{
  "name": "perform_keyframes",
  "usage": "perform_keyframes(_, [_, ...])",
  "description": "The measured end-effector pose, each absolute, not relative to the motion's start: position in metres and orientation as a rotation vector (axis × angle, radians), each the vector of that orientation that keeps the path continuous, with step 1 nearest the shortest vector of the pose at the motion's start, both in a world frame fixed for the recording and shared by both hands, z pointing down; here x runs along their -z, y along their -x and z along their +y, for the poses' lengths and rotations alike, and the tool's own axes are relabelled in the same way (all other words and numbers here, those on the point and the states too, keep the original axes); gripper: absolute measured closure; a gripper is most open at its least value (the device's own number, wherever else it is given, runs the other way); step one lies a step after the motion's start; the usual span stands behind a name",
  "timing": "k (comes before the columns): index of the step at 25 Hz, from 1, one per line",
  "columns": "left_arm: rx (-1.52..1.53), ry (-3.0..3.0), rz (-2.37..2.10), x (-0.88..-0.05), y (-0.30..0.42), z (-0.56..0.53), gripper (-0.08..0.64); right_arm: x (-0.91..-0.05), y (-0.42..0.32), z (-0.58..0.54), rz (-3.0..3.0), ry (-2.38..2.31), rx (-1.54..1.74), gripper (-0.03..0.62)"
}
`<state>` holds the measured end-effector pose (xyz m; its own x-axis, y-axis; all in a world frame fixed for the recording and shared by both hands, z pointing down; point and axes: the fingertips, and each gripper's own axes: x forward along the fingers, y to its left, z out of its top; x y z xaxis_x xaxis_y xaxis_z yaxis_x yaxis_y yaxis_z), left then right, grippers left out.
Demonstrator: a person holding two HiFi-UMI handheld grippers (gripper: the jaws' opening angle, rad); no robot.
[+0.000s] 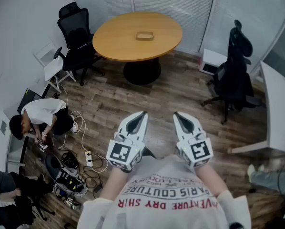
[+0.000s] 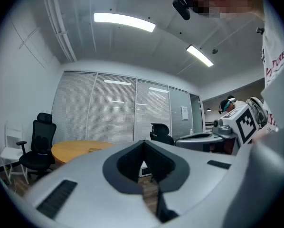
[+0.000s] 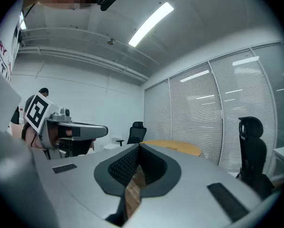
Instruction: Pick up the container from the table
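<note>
Container [image 1: 145, 35] on round table [image 1: 115, 43] | left gripper [image 1: 141, 114] fingers closed, empty | right gripper [image 1: 178, 115] fingers closed, empty

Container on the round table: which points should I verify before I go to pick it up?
1. Container in view, alone on the table: ok.
2. Left gripper open for the grasp: not ok; shut, empty.
3. Right gripper open for the grasp: not ok; shut, empty.
4. Container within reach: not ok; both grippers are far from it.
5. Way to the table free: seems ok; cables and a crouching person are off to the left.
</note>
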<state>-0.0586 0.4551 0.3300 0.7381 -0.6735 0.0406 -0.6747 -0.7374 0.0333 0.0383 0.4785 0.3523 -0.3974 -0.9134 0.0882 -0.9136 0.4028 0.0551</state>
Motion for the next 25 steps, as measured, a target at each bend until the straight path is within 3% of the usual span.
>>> perform_keyframes(25, [-0.156, -2.818, -1.144, -0.36, 0.056, 0.447, 0.56, -0.391, -0.051, 0.467, -2.527, -1.68, -0.251, 0.592])
